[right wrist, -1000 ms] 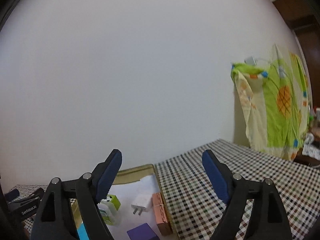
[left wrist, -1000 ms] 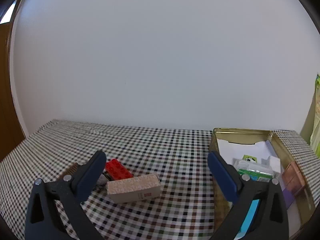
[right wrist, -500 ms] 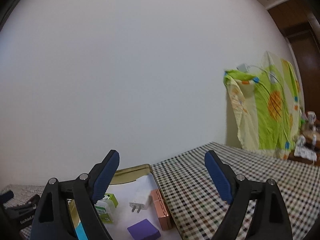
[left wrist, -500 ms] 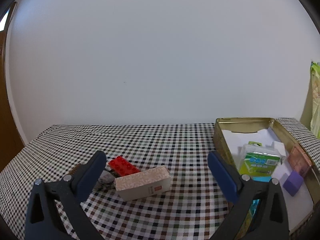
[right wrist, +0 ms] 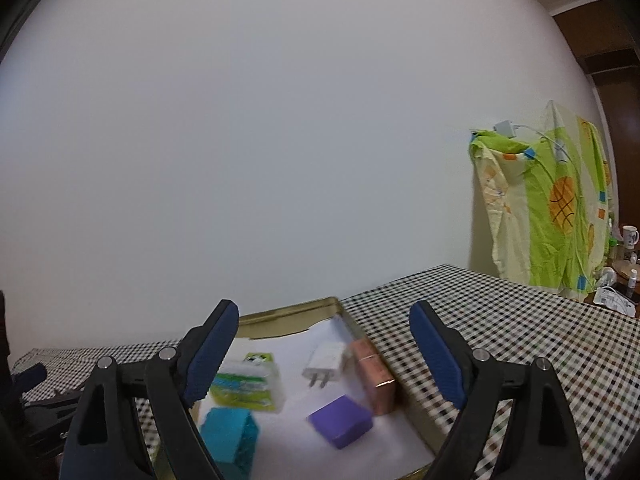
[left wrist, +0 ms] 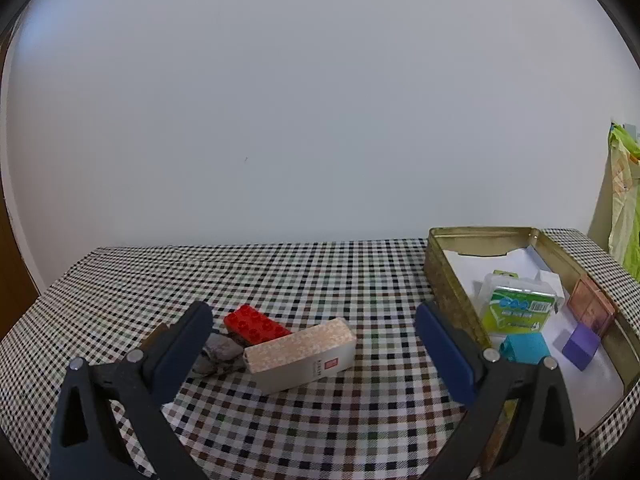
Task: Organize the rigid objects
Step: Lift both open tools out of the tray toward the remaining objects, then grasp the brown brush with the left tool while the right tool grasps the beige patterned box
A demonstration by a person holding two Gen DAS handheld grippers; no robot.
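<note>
On the checked tablecloth (left wrist: 320, 280) lie a red toy brick (left wrist: 256, 325), a grey stone (left wrist: 218, 354) and a beige patterned box (left wrist: 302, 354), close together. My left gripper (left wrist: 312, 344) is open and empty, held just in front of them. A gold tin (left wrist: 448, 280) at the right holds a green-labelled clear box (left wrist: 516, 306), a teal block (left wrist: 524, 348), a purple block (left wrist: 580, 346) and a pink case (left wrist: 592, 308). My right gripper (right wrist: 324, 344) is open and empty above the tin (right wrist: 292, 314), where a white charger (right wrist: 326, 362) also lies.
A white wall runs behind the table. A green and yellow cloth (right wrist: 540, 208) hangs at the far right, with a mug (right wrist: 630, 236) and small items beyond it. The tin's wall stands close to my left gripper's right finger (left wrist: 444, 352).
The left view has swung and dropped slightly, so the brick, stone and box sit nearer the centre. The right gripper has tilted down over the tin, showing more of its contents.
</note>
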